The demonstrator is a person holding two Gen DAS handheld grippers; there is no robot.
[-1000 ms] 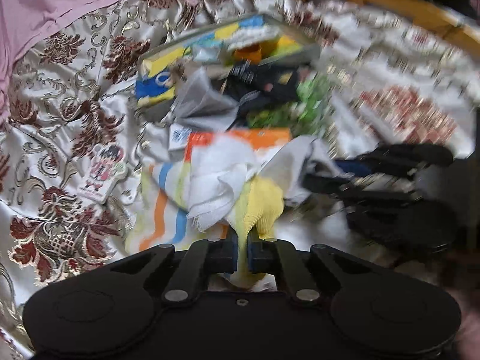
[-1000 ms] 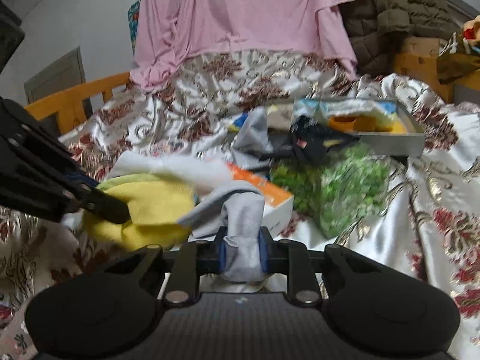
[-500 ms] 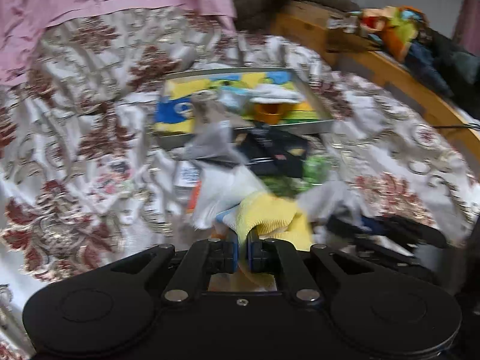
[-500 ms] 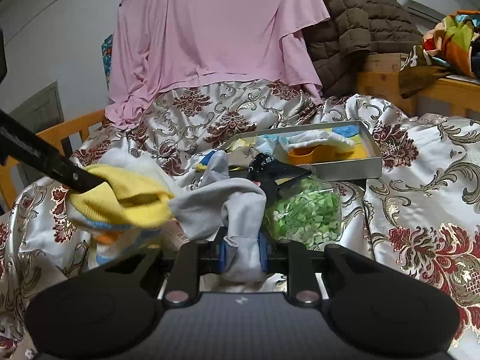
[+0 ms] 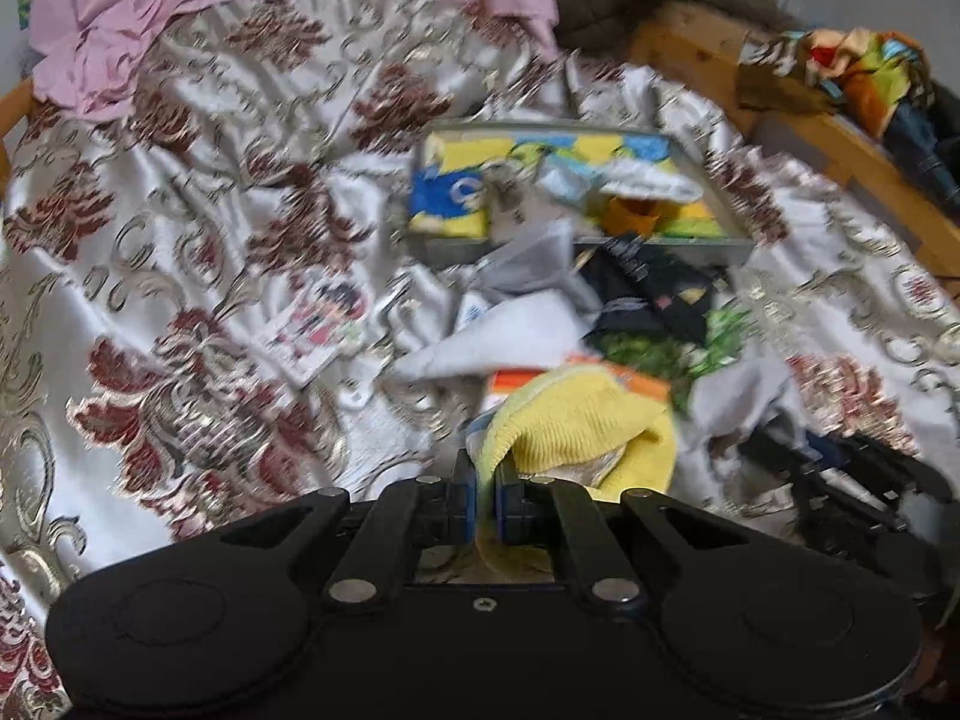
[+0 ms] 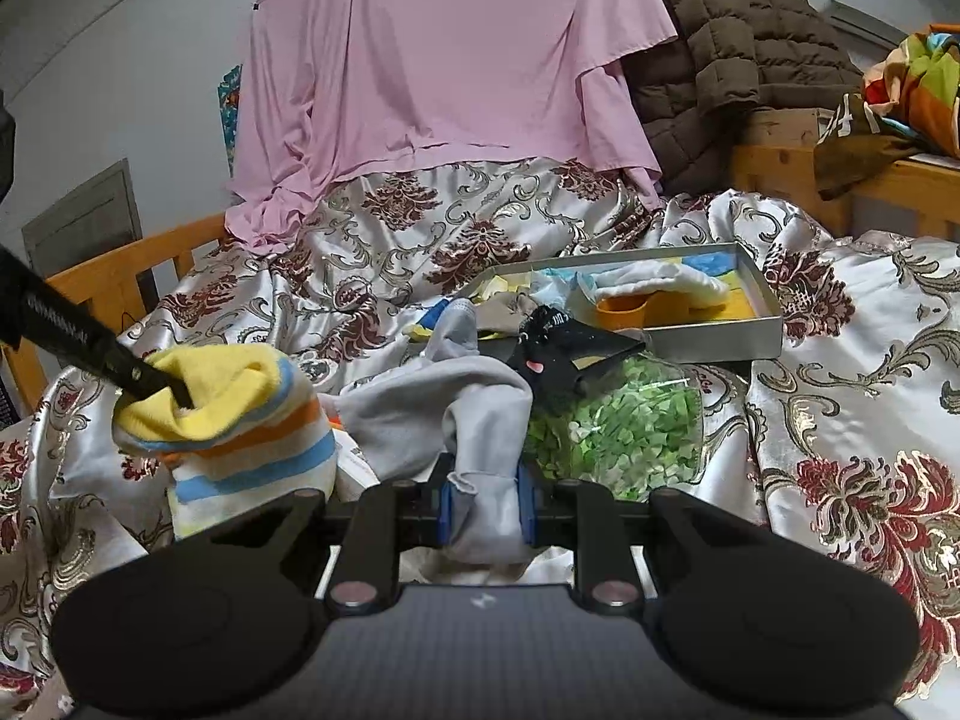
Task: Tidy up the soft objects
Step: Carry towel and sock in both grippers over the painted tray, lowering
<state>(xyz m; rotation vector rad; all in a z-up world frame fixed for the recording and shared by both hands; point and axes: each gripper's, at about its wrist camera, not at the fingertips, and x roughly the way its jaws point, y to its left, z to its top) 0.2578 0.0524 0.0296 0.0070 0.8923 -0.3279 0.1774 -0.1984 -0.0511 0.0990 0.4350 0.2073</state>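
My left gripper [image 5: 487, 495] is shut on a yellow striped cloth [image 5: 576, 432] and holds it lifted above the bed; in the right wrist view the cloth [image 6: 240, 420] shows orange and blue stripes, hanging from the left gripper [image 6: 171, 391]. My right gripper [image 6: 485, 504] is shut on a grey cloth [image 6: 444, 414], which drapes forward over the pile. A metal tray [image 6: 714, 336] with soft items lies beyond; it also shows in the left wrist view [image 5: 729, 252].
A clear bag of green pieces [image 6: 618, 426] and a black item [image 6: 564, 354] lie before the tray. A white cloth [image 5: 510, 336] and a small card [image 5: 312, 324] lie on the floral bedspread [image 5: 180, 276]. A pink garment [image 6: 444, 78] hangs behind, with wooden bed rails [image 6: 132, 270].
Both grippers have risen with their cloths. The yellow striped cloth has been lifted off the pile and now hangs free; the grey cloth is pulled up with the right gripper.
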